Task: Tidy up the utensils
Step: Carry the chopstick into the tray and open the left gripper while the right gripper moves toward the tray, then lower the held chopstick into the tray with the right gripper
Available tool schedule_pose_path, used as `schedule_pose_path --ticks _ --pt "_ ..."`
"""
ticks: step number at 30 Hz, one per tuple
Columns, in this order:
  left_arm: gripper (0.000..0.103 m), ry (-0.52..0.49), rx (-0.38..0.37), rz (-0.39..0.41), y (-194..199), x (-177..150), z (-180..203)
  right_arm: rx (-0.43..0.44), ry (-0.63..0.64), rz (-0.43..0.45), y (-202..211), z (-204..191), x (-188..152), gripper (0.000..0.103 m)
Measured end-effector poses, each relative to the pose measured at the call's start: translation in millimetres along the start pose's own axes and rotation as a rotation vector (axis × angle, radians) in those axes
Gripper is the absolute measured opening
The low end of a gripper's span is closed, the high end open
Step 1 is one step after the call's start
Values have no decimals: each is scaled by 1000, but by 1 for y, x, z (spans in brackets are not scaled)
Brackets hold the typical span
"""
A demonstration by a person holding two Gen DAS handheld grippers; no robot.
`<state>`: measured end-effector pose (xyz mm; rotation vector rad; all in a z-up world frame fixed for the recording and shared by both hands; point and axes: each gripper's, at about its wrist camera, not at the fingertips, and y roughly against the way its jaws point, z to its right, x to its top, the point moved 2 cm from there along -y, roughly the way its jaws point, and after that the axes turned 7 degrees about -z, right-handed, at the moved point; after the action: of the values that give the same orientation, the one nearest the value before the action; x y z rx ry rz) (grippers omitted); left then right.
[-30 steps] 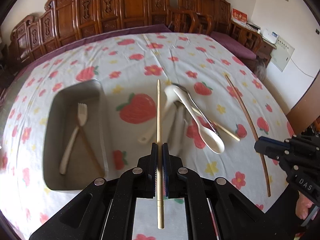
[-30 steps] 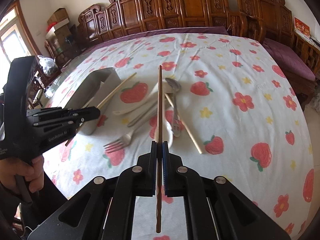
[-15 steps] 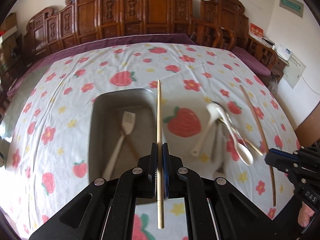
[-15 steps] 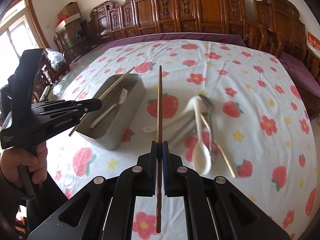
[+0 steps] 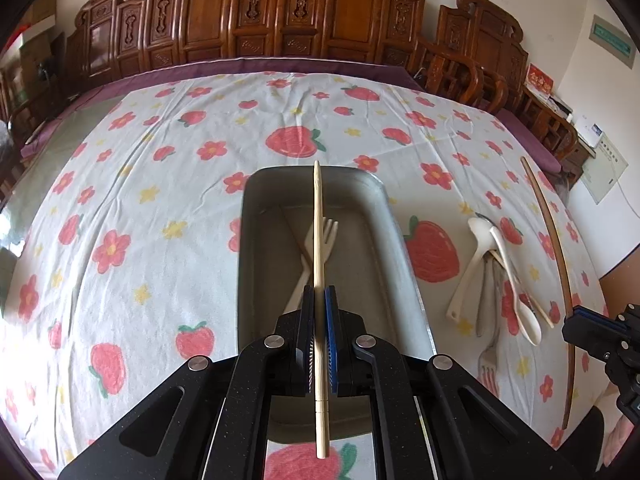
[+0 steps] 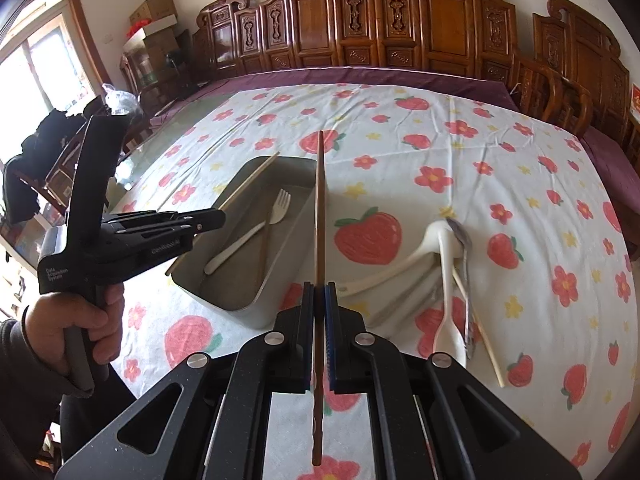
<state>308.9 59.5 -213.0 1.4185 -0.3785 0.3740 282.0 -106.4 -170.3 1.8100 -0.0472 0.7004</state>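
Observation:
My left gripper (image 5: 319,300) is shut on a light bamboo chopstick (image 5: 319,232), held above the grey tray (image 5: 372,200). The tray holds a white plastic fork (image 5: 316,256) and a brown chopstick. My right gripper (image 6: 319,296) is shut on a dark brown chopstick (image 6: 319,216), to the right of the tray (image 6: 280,264). In the right wrist view the left gripper (image 6: 218,216) holds its bamboo chopstick (image 6: 248,182) over the tray's left side. Loose on the cloth lie white spoons (image 5: 514,280), a metal spoon (image 6: 460,236), a metal fork (image 5: 486,364) and a bamboo chopstick (image 6: 480,328).
The table has a white cloth (image 5: 160,200) printed with strawberries and flowers. Carved wooden chairs (image 5: 280,20) line the far side. The right gripper's body (image 5: 600,336) shows at the right edge of the left wrist view.
Both grippers have swung left with their chopsticks. The left one has gone from above the utensil pile to above the tray. The right one now points along the tray's right side.

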Motion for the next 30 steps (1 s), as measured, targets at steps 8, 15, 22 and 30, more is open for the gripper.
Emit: schedule_pose_path --ticks 8,15,22,30 --pt "24 -45 18 61 25 -4 -6 13 26 -12 -17 -21 18 6" --pt "25 -54 63 118 54 -12 -21 32 40 -13 -33 -40 40 6" --pt "27 -56 108 184 74 -20 -36 50 44 -7 -45 -52 58 6" --pt "28 -33 118 230 94 -19 -49 83 30 -8 -63 -62 73 6"
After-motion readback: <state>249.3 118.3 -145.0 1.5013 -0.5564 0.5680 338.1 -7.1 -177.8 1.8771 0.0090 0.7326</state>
